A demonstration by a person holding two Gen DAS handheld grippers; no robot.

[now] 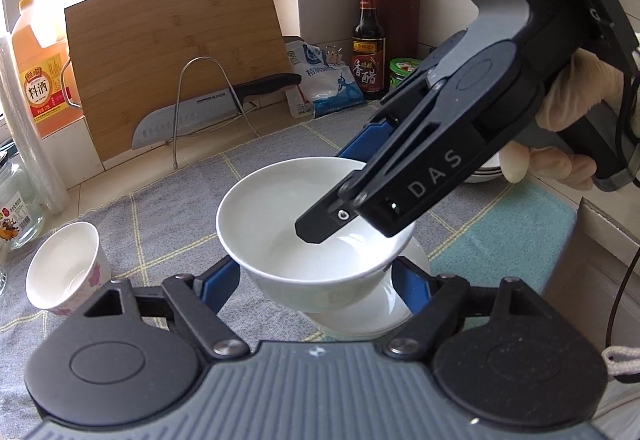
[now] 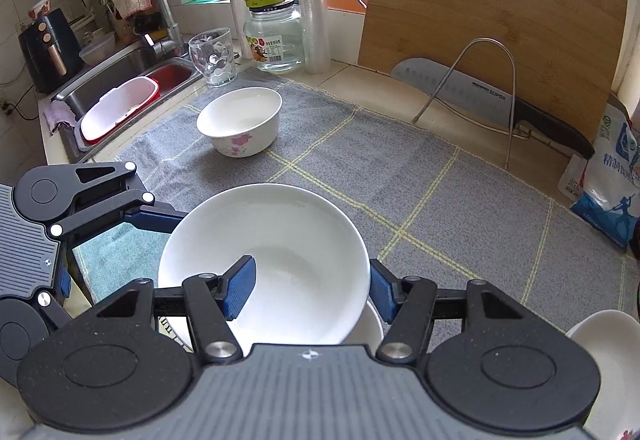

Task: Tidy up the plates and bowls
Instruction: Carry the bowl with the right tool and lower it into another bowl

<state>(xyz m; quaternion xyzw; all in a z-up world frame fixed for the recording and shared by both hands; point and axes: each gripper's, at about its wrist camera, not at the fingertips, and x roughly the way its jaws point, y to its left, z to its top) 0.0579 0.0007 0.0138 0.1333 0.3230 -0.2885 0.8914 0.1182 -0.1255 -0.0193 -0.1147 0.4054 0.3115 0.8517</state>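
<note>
White bowl: smooth glazed ceramic, round and deep; it sat tilted above a second white dish on the grey cloth.
Right gripper: narrowed on the white bowl's near rim, one ribbed blue pad inside the bowl and the other against its outer wall.
Left gripper: half-wide, its blue pads standing either side of the white bowl's base; whether they touched the bowl could not be told.
Grey cloth: woven towel with thin yellow check lines, spread under the white bowl; a teal patch lay just beside the bowl.
Flowered bowl: white with pink blossoms on its wall, upright on the grey cloth, well apart from the white bowl, toward the sink.
Cutting board: pale bamboo, leaning upright behind the white bowl, with a steel knife in a wire stand before it.
Left view only: the gloved hand gripping the right gripper's handle, a dark vinegar bottle, and a block of black-handled knives beyond the white bowl.
Right view only: the steel sink, a faucet draped with a cloth, a glass jar and a clear cup beyond the white bowl.
</note>
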